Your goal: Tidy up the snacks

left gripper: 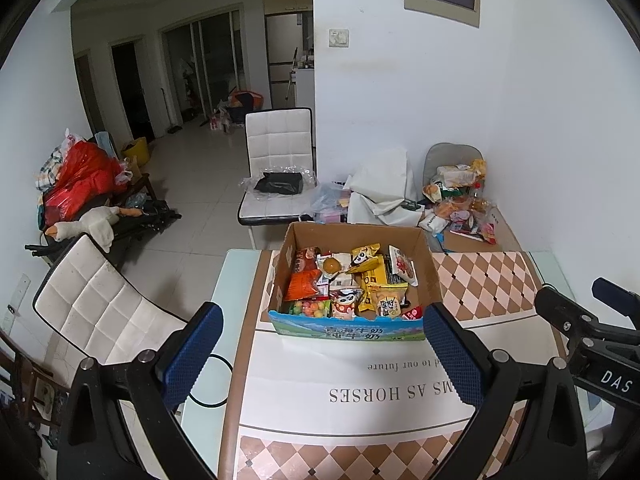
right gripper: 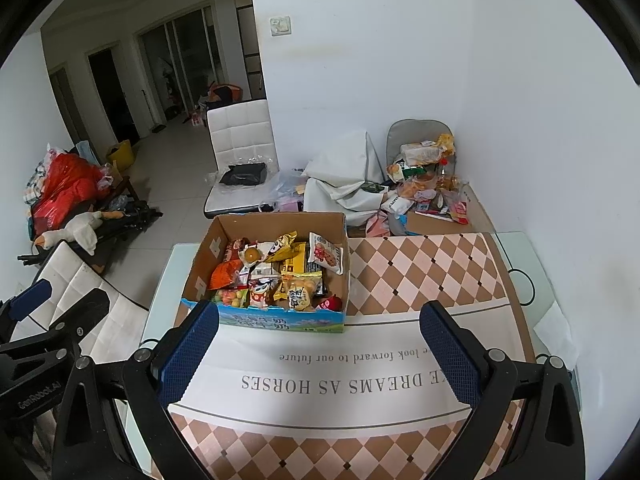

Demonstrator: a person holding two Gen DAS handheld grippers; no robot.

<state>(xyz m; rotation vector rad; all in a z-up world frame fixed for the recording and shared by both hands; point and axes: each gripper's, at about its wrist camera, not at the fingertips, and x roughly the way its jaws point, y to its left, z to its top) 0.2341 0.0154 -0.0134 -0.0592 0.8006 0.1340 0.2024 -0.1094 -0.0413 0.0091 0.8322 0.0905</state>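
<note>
Both grippers [left gripper: 322, 344] [right gripper: 318, 342] apart, empty, hovering near box [right gripper: 280, 322].
Snacks [right gripper: 280, 272] packed inside box on table [right gripper: 420, 268]; sorted or awaiting sorting, unclear.

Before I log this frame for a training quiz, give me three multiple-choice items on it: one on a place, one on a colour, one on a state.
1. Where does the cardboard box of snacks stand?
A. on a white chair
B. on the table, on its checked cloth
C. on the floor

2. What colour are the gripper pads?
A. blue
B. red
C. green

3. How do the left gripper and right gripper stand?
A. both shut on packets
B. left open, right shut
C. both open, holding nothing

Answers:
1 B, the box rests on the table over the brown and pink checks.
2 A, textured blue pads show on both fingers in each wrist view.
3 C, the fingers are spread wide with only tabletop between them.
</note>
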